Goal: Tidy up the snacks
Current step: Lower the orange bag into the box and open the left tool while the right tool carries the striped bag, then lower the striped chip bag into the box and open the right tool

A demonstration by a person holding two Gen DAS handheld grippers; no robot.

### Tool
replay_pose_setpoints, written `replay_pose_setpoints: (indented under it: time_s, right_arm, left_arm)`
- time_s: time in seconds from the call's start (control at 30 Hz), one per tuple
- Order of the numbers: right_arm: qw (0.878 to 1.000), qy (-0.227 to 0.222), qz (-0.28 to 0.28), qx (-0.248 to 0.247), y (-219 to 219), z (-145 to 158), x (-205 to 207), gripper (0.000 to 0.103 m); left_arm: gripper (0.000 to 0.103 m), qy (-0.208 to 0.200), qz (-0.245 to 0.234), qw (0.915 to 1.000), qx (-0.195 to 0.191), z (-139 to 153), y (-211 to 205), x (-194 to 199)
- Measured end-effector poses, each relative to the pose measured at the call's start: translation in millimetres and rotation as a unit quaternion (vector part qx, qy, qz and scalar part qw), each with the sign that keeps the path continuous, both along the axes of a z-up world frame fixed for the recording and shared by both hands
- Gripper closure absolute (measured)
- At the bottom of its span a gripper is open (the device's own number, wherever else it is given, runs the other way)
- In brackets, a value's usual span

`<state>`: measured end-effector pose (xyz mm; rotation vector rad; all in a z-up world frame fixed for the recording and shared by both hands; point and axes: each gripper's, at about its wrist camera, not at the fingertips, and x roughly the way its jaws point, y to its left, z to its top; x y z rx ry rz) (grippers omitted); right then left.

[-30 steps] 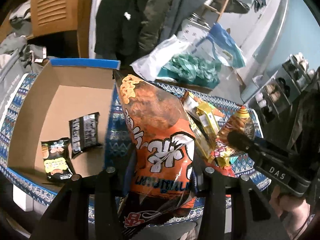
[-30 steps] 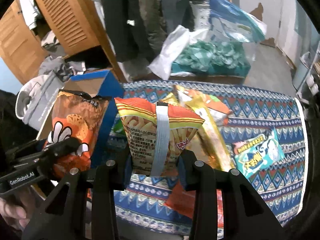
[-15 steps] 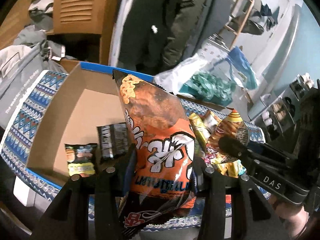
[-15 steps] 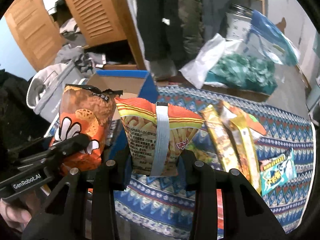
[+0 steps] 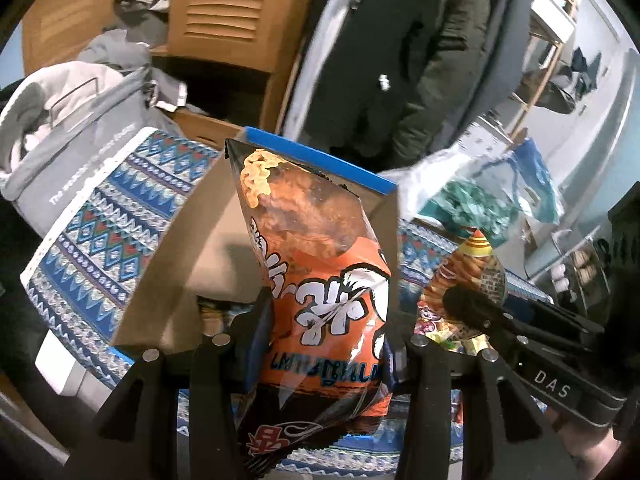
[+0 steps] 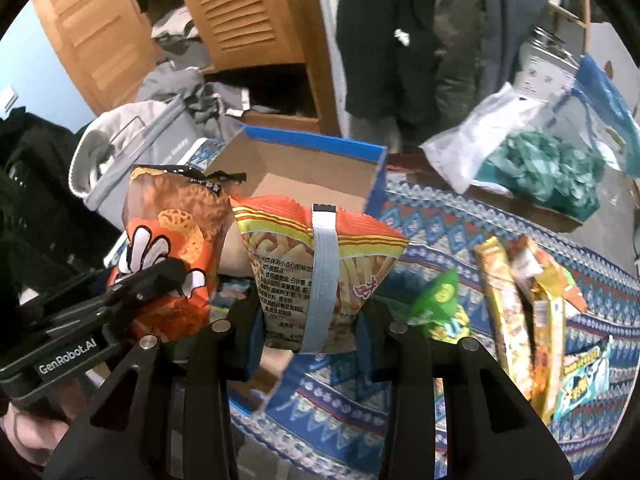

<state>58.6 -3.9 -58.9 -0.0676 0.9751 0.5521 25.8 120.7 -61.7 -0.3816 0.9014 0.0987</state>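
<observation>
1. Over the cardboard box (image 6: 304, 172), the left gripper (image 5: 326, 344) clamps an orange snack bag (image 5: 320, 280).
2. Beside that box, the right gripper (image 6: 310, 328) pinches a striped chip bag (image 6: 316, 256).
3. Small packets (image 5: 216, 312) lie inside the box.

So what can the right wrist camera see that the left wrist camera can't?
Only the right wrist view shows the loose snacks on the patterned cloth: a green packet, long yellow packets and a blue packet.

Only the left wrist view shows the orange bag's front with its big white lettering, and the cloth's left edge.

Both show the blue-rimmed cardboard box, the two bags, each held between a gripper's fingers (the fries bag in the right gripper, the orange one in the left gripper), the dark coats and the louvred wooden door.
</observation>
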Motion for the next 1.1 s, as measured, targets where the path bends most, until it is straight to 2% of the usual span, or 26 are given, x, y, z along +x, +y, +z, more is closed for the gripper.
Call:
replay_pose_setpoints:
  time_s: [0.27, 0.7, 0.73, 0.8, 0.87, 0.97, 1.1]
  right_arm:
    - [1.000, 0.014, 0.022, -0.009, 31, -13, 7, 0.067]
    - [0.998, 0.030, 0.050, -0.012, 55, -27, 15, 0.065]
    - [0.998, 0.030, 0.050, -0.013, 55, -27, 15, 0.064]
    - [0.998, 0.027, 0.047, -0.012, 54, -26, 15, 0.048]
    - [0.999, 0.021, 0.045, -0.009, 52, -24, 15, 0.043]
    - [0.999, 0.014, 0.044, -0.010, 48, -20, 14, 0.040]
    - [0.999, 0.006, 0.037, -0.017, 40, -17, 13, 0.039]
  left_arm:
    - [0.057, 0.017, 0.022, 0.9996, 0.008, -18, 20, 1]
    - [0.056, 0.024, 0.050, 0.9984, 0.012, -23, 37, 2]
    - [0.056, 0.024, 0.054, 0.9982, 0.012, -24, 39, 2]
    - [0.055, 0.026, 0.062, 0.9976, 0.014, -24, 41, 2]
    - [0.051, 0.024, 0.064, 0.9975, 0.016, -23, 41, 2]
    - [0.037, 0.015, 0.067, 0.9974, 0.021, -19, 40, 1]
    - [0.037, 0.011, 0.063, 0.9977, 0.023, -17, 36, 0]
